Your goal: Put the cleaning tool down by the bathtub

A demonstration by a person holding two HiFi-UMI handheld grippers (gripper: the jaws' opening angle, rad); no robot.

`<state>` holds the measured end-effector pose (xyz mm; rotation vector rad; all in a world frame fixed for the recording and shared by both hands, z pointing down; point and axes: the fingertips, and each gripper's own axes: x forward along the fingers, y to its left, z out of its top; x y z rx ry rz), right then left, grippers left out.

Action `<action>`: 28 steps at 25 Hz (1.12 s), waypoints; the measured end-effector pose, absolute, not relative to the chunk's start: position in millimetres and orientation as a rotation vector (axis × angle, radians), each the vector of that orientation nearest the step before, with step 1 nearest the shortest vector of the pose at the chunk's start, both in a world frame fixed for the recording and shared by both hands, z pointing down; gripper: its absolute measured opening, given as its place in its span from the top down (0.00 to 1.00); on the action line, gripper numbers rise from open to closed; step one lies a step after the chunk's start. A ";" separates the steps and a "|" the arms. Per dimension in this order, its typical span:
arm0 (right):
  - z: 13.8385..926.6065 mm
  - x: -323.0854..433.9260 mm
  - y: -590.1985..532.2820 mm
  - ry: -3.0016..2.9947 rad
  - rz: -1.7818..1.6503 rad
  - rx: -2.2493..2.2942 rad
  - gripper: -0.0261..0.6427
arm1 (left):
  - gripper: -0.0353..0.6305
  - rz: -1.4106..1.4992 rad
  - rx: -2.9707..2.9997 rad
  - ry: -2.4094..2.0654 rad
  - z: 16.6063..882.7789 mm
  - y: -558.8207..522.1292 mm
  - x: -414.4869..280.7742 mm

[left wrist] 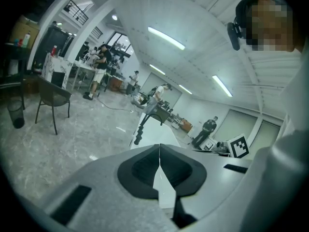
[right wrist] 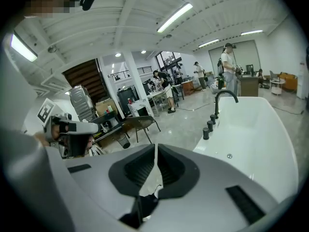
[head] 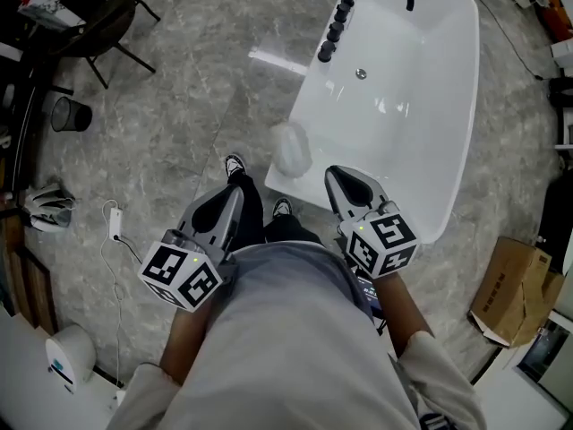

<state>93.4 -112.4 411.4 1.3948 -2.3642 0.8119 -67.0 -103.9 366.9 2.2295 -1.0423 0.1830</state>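
- My left claw [head: 235, 193] is closed, with nothing inside it.
- My right claw [head: 337, 176] is closed also, and empty.
- The whitish cleaning tool [head: 291, 148] lies on the floor [head: 179, 106], just beside the bathtub [head: 448, 106].

Premises are presenting as an open-plan workshop hall. A freestanding white bathtub [head: 414, 70] is standing on bare stone-look floor [head: 179, 88] just ahead of the right claw [head: 338, 179]; beyond it, people [right wrist: 162, 85] are working at cluttered benches [right wrist: 155, 95] under strip lights [right wrist: 175, 17].

Pale cleaning tool [head: 291, 148] rests beside the bathtub [head: 421, 79], clear of the right tongs [head: 338, 176].
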 end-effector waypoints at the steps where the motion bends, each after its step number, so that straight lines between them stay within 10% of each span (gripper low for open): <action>1: 407.8 95.8 -108.9 -2.367 0.799 1.404 0.93 | 0.93 0.180 2.229 -1.042 367.7 -103.7 -64.4; 28: 323.4 114.3 -65.0 -2.449 0.571 1.480 0.94 | 0.93 0.250 2.401 -1.280 332.1 -79.5 -58.5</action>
